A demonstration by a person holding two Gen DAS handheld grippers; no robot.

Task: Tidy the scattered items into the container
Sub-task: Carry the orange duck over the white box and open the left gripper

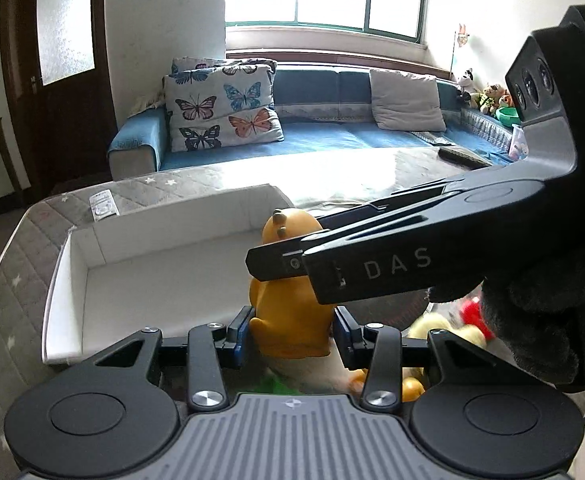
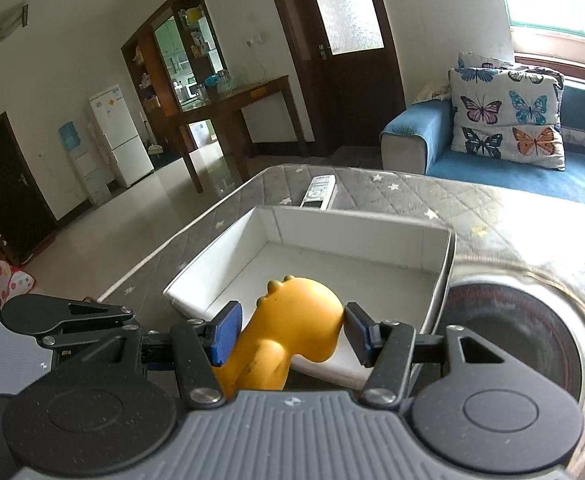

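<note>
The orange dinosaur toy (image 2: pixel 292 328) stood between both tools' blue pads at the near wall of the white box (image 2: pixel 356 232). The right gripper (image 2: pixel 290 330) pinched its head. The left gripper (image 1: pixel 292 336) flanked its body, though whether those pads truly touched I could not tell (the right tool crossed the view, hiding the toy's middle). Other plush (image 1: pixel 444 328) lay half-hidden behind a dark glove (image 1: pixel 552 312).
</note>
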